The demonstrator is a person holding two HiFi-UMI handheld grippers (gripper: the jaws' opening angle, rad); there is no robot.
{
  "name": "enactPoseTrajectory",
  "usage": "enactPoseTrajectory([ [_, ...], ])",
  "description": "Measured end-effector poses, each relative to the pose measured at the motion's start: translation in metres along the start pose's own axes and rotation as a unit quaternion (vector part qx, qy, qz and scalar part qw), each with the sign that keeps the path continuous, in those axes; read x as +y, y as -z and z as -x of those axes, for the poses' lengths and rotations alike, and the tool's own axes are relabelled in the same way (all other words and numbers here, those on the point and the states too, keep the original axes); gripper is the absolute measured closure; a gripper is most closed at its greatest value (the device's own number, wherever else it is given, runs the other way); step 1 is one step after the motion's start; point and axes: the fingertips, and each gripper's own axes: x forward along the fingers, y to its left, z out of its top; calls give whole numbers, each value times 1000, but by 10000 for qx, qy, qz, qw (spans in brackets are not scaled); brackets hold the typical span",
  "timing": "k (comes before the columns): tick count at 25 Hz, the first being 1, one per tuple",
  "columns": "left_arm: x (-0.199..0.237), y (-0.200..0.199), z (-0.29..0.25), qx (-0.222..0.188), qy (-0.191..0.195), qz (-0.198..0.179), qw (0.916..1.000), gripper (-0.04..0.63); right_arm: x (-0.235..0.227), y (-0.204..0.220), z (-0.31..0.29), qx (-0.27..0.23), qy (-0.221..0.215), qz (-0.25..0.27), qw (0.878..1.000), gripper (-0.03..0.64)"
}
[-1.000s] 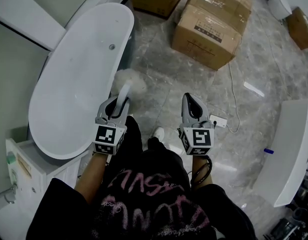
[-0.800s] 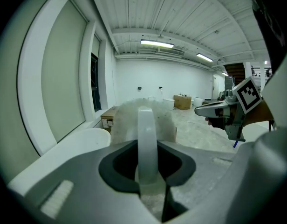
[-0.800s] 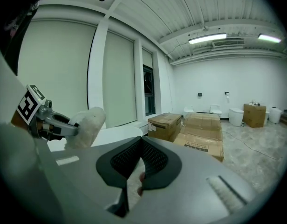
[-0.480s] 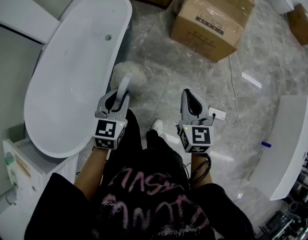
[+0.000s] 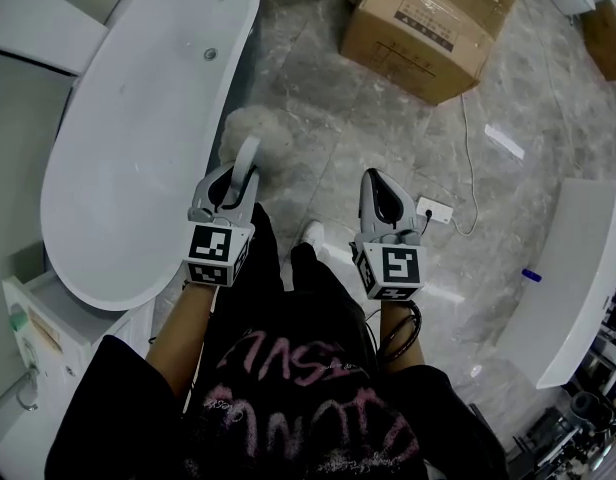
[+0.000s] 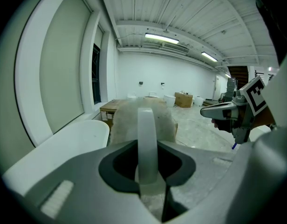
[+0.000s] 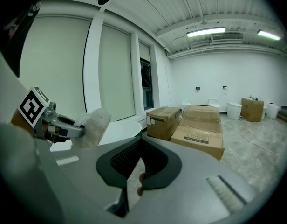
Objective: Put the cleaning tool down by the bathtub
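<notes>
A grey marble floor of a bright room with white walls is being viewed from above. Nearest, the left gripper and the right gripper are being held out side by side, well apart, over the floor. The left gripper's jaws are being pressed onto the white handle of the tool, so that the handle is being clamped upright between them. The tool's fluffy head is being carried just past the jaw tips, above the floor and just beside the tub; whether it is touching the floor cannot be told. The right gripper's jaws are being kept together, with nothing being held between them. A white shoe is being shown on the floor between the two grippers. A white socket block with a thin cable is being shown just to the right gripper's right. Left of the tool, the tub is being shown lengthwise, its rim close to the left gripper. Further off, cardboard boxes are being seen stacked on the floor beyond the tub's far end. In the right gripper view, the left gripper and the tool's head are being seen in front of the tub.
</notes>
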Motion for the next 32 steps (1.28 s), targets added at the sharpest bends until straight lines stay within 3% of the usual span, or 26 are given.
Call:
enactPoseTrajectory([
  [6, 3, 8, -8, 115, 54, 8, 9999, 509, 1, 18, -5, 278, 12, -1, 9996, 594],
  [14, 6, 21, -21, 257, 131, 54, 9996, 510, -8, 27, -12, 313, 234, -239, 9989, 594],
  [32, 20, 65, -57, 616, 206, 207, 9977, 509, -4, 72, -38, 551, 261, -370, 9975, 594],
])
